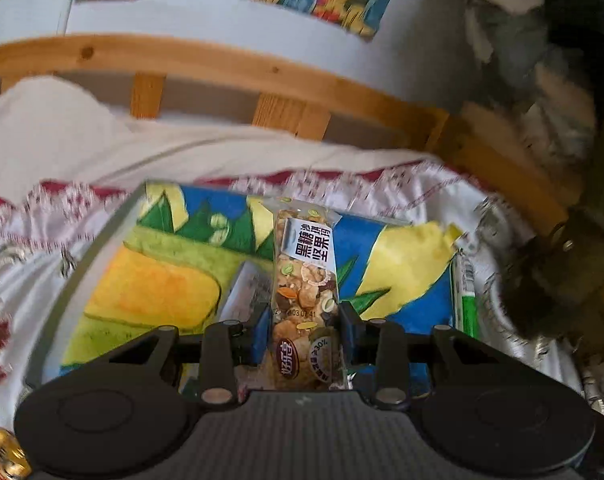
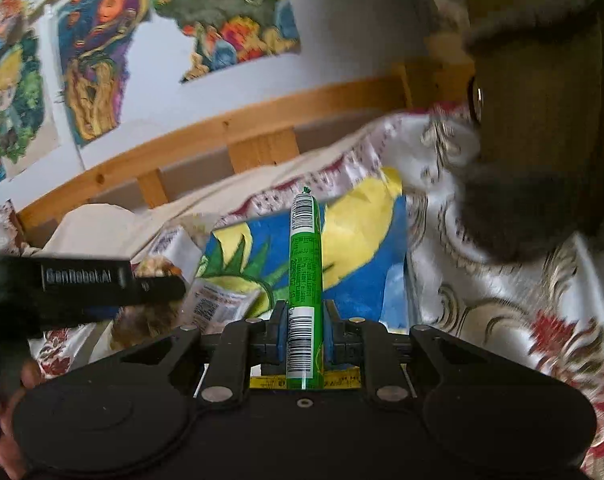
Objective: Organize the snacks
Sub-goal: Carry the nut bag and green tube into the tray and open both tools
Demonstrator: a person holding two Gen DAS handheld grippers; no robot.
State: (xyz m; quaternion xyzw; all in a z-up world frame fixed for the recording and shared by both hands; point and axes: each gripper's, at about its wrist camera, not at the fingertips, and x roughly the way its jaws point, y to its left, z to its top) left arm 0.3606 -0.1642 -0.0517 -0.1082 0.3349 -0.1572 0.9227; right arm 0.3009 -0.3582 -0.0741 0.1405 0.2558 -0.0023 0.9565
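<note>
My left gripper is shut on a clear-wrapped nut bar and holds it upright over a clear box with a colourful pineapple-print bottom. Another wrapped snack lies in the box to the left of the bar. My right gripper is shut on a green stick snack with barcode labels, held over the same box. The green stick also shows at the box's right edge in the left wrist view. The left gripper's body shows at the left of the right wrist view.
The box sits on a white and red patterned cloth. A wooden bed rail and a wall with colourful pictures stand behind. A dark furry object is at the right. A gold-wrapped item lies at the lower left.
</note>
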